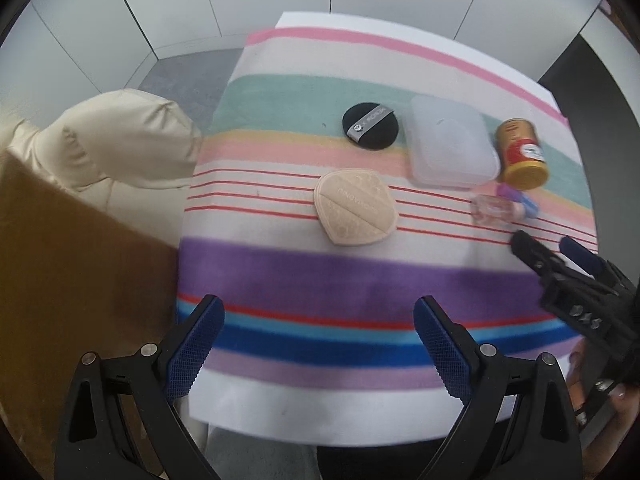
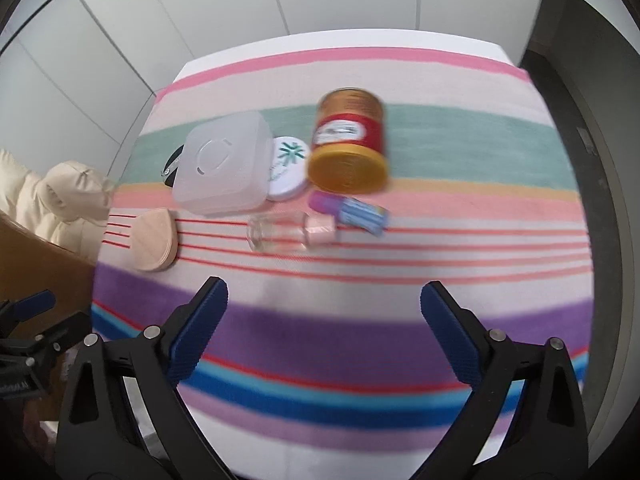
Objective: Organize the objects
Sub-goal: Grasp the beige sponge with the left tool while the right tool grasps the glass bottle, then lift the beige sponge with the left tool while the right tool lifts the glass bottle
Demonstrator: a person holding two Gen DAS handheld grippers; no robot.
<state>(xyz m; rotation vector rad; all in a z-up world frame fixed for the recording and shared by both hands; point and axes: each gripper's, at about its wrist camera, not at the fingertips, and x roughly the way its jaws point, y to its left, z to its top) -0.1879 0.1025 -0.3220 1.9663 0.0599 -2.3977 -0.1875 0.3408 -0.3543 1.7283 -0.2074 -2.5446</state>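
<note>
Grippers: the left gripper [image 1: 318, 344] and right gripper [image 2: 324, 328] hang with jaws wide and empty over a striped woven cloth [image 1: 360, 276]. At twelve o'clock of the left lie two powder puffs (one black round puff [image 1: 370, 126], one beige puff [image 1: 356, 213]), one frosted plastic box [image 1: 454, 146] and one gold-lidded tin [image 1: 522, 154] at one o'clock.

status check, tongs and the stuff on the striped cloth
Left tongs open, empty. Right tongs open, empty. Clear box, puffs, can untouched on cloth. Nothing blocking.
</note>
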